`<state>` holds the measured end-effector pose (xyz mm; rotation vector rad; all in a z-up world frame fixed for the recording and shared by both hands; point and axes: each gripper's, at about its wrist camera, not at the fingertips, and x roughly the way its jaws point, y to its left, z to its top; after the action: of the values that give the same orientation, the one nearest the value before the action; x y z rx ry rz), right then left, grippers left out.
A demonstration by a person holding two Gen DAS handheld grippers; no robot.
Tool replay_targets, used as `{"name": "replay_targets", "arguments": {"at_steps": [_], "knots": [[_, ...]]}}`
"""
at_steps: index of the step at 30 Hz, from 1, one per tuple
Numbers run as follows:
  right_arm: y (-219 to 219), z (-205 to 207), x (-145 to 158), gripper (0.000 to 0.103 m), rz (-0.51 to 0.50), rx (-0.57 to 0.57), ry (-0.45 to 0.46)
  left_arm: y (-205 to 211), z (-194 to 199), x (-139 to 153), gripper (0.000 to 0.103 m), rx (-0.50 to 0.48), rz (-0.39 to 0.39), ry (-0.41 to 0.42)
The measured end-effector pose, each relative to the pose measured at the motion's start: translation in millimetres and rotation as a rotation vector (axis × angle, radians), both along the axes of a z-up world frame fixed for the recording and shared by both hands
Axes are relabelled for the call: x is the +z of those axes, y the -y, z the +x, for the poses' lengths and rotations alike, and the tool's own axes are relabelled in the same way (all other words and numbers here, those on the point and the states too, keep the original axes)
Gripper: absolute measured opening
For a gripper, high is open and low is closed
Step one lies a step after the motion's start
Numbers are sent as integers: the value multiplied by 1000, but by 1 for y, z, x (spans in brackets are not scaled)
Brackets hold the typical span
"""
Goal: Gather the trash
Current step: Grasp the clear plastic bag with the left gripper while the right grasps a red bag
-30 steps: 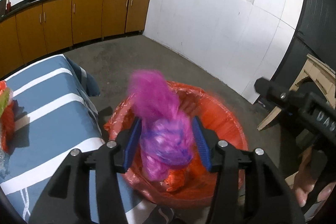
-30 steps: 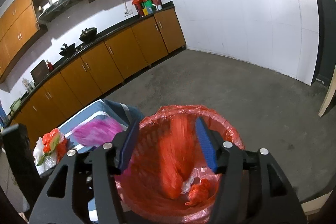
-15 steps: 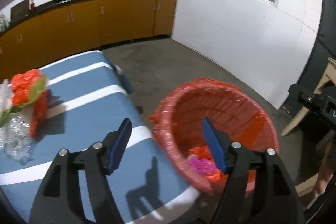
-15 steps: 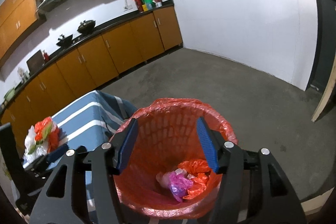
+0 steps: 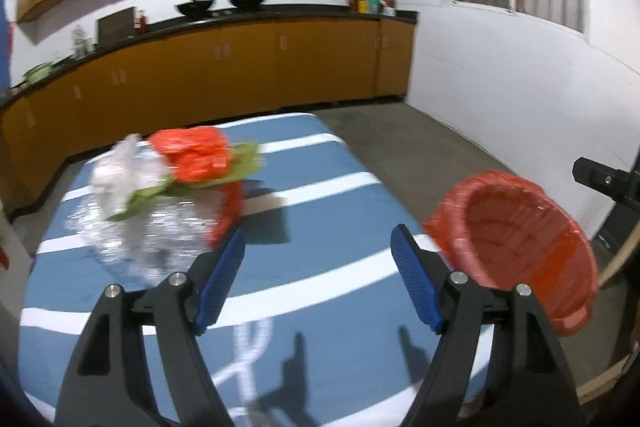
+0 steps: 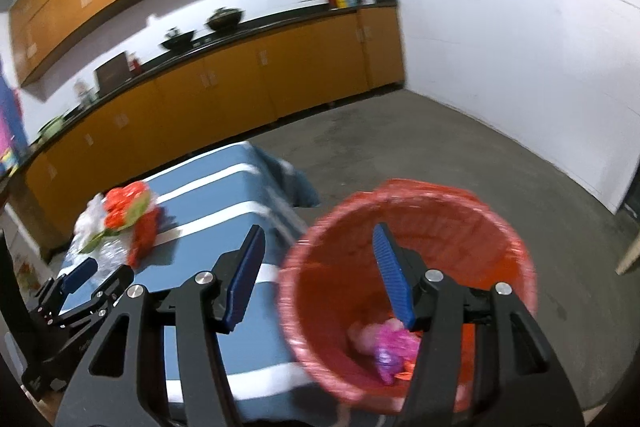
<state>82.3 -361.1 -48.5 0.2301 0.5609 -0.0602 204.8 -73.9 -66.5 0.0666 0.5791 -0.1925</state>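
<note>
Both tools match: the left gripper (image 5: 318, 281) shows matte black angular arms with cut-out slots. Ribbed blue pads (image 5: 221, 281) line its fingers, silver screws at each joint; the right gripper (image 6: 318, 277) looks identical.

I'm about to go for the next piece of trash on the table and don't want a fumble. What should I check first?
1. Left tongs open and empty: ok.
2. Right tongs open and empty: ok.
3. Trash pile still on the table: ok.
4. Path from left tongs to pile clear: ok.
5. Bin beside the table, mouth open: ok.
6. Which piece of the pile lies loose on top: cannot tell, the picture is blurred.
</note>
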Motion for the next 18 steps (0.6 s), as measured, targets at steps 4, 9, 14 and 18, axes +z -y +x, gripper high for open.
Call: {"name": "replay_targets", "arguments": {"at_steps": [4,9,14,18], "knots": [[-47,20,10,55,-35,126,22,-42,-4,4,74,90,-2,27],[-100,48,14,51,-41,257,28,-104,-2,6,74,239,-35,33],[-159,91,10,47,-25,383,13,-163,-2,9,74,365,-64,43],[-201,127,5,47,-18,464,-12,-198,-1,12,74,446,-72,60]]}}
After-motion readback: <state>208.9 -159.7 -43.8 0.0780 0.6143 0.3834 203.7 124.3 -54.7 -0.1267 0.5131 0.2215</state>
